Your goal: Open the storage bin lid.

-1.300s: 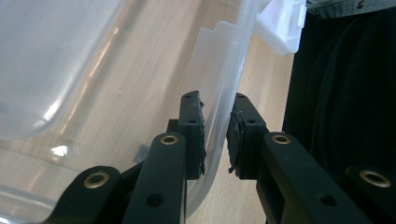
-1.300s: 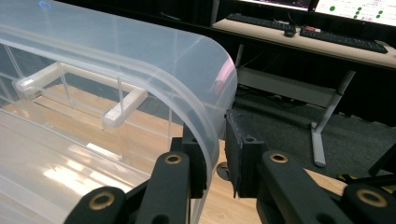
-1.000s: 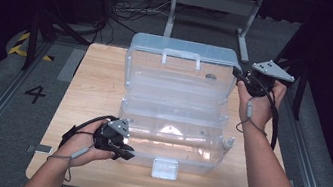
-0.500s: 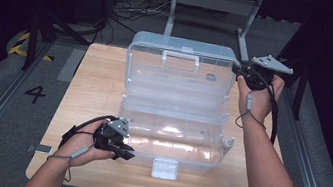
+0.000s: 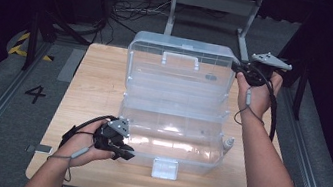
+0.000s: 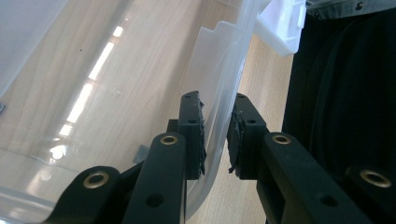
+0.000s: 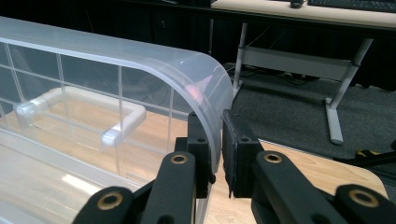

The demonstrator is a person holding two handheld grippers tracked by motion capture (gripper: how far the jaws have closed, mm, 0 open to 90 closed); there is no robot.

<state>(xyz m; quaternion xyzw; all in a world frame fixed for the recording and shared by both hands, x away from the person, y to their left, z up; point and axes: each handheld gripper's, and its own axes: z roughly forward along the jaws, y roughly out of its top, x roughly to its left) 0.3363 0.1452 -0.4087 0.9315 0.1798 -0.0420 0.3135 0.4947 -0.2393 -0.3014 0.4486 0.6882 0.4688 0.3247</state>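
Dark carpeted floor and black drapes surround a pale wooden counter (image 5: pixel 95 82), on which a large clear plastic storage box (image 5: pixel 170 139) is stood open, its handled lid (image 5: pixel 178 70) raised upright behind; nothing can be made out inside it. The left tool (image 5: pixel 126 152) is closed on the box's front-left wall; the right tool (image 5: pixel 237 69) is closed on the lid's upper right corner
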